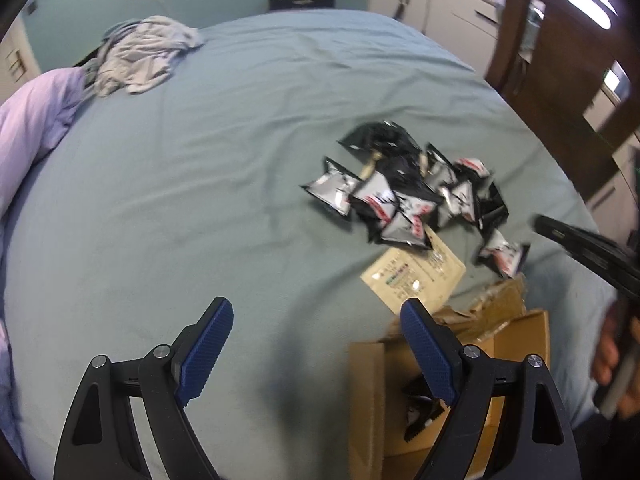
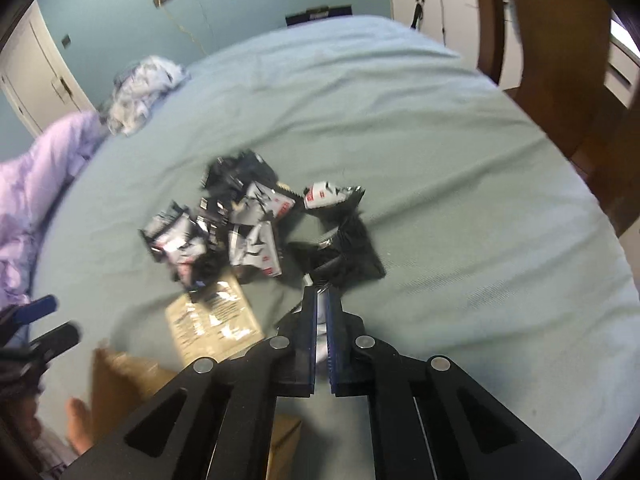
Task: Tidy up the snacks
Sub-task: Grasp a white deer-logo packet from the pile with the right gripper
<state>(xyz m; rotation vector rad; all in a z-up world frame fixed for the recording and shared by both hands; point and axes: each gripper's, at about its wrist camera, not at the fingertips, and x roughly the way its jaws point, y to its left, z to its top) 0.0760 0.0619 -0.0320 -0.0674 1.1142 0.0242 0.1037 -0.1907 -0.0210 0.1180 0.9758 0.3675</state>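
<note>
A pile of black-and-silver snack packets (image 1: 404, 188) lies on the blue-green bedsheet; it also shows in the right wrist view (image 2: 256, 220). A beige flat pouch (image 1: 416, 276) lies beside it, near an open cardboard box (image 1: 516, 340) that holds one packet (image 1: 420, 412). My left gripper (image 1: 316, 316) is open and empty above the sheet, left of the box. My right gripper (image 2: 320, 292) is shut on a black snack packet (image 2: 344, 252) at its near edge, just right of the pile. The right gripper shows at the right edge of the left wrist view (image 1: 592, 252).
A crumpled grey cloth (image 1: 144, 56) lies at the far left of the bed. A lilac duvet (image 1: 32, 120) is bunched along the left edge. A dark wooden frame (image 1: 560, 68) stands to the right. White cabinets (image 1: 436, 4) are behind.
</note>
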